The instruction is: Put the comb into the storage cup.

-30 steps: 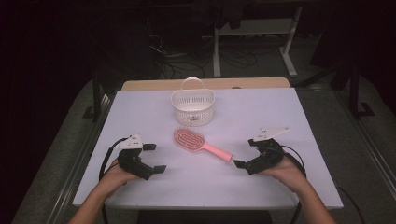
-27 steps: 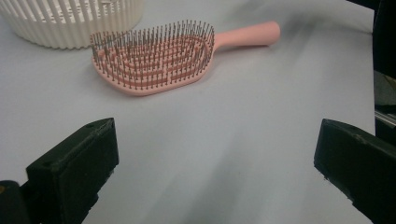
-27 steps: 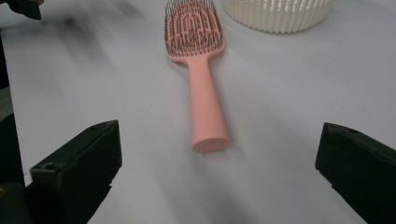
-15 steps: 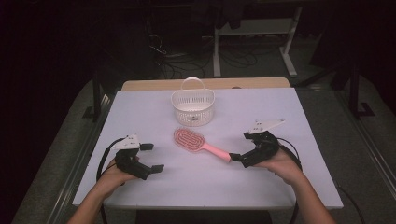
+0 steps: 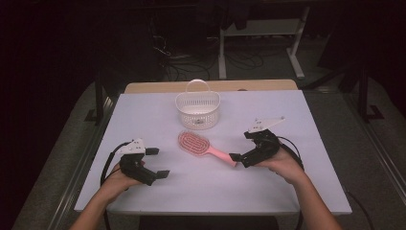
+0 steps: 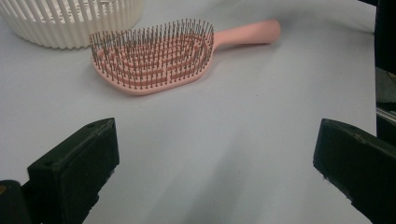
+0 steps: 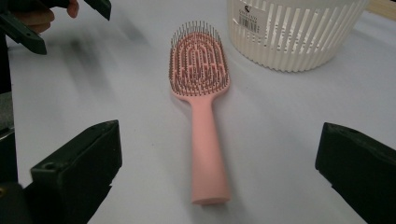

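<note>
The white table (image 5: pixel 306 191) is taking up most of the high view, its far edge sitting just before a strip of tan board, with dark floor and cables lying beyond. Near the far middle of the table a cream slatted basket (image 5: pixel 197 110) is standing upright with its handle arched over an inside that is looking empty as far as the slats allow. Just in front of it, close but not touching, a pink hairbrush (image 5: pixel 200 145) is lying flat with its bristles facing up, its head pointing toward the basket and its handle running out toward the person's right. The right gripper (image 5: pixel 239 159) is sitting at the very end of that handle with its jaws standing wide apart; in the right gripper view the handle end (image 7: pixel 211 191) is lying on the table between the two black jaws, which are not touching it. The left gripper (image 5: pixel 159 163) is resting low on the near left of the table, well apart from the brush, its jaws also spread wide and gripping nothing. Judging from this, the work is only just beginning: the brush is lying untouched on the table, and the closing on the handle, the lift and, most likely, the drop into the basket are all remaining to be done.
</note>
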Available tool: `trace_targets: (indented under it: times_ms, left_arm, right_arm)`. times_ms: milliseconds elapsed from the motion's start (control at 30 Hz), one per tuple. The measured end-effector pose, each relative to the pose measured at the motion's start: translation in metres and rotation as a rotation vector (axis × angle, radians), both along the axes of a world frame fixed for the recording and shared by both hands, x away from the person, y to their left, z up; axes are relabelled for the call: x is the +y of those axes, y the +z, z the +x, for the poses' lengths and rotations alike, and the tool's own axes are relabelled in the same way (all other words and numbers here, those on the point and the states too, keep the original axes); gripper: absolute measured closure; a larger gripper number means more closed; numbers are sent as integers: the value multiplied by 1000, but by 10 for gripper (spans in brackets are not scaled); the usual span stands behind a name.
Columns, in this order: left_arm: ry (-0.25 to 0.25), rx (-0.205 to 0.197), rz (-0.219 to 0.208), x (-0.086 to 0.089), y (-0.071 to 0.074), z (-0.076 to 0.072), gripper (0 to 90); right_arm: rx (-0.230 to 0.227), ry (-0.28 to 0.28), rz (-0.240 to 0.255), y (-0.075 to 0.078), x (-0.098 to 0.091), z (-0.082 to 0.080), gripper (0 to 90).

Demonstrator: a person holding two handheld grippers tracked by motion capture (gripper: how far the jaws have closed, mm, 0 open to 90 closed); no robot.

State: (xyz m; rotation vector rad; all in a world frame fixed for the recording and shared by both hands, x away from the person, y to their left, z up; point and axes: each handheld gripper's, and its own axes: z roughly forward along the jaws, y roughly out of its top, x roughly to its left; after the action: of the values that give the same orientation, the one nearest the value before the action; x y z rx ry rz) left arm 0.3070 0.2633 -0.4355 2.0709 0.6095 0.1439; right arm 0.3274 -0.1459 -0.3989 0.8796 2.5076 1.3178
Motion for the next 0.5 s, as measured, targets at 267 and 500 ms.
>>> trace_targets:
  times_ms: [267,500]
  left_arm:
    - [-7,-9,8,-3,1,-1,2]
    - [-7,-8,5,-2,0,0,2]
  right_arm:
    - [-1,10,-5,2,5,5,0]
    - [-11,16,-5,7,11,11,0]
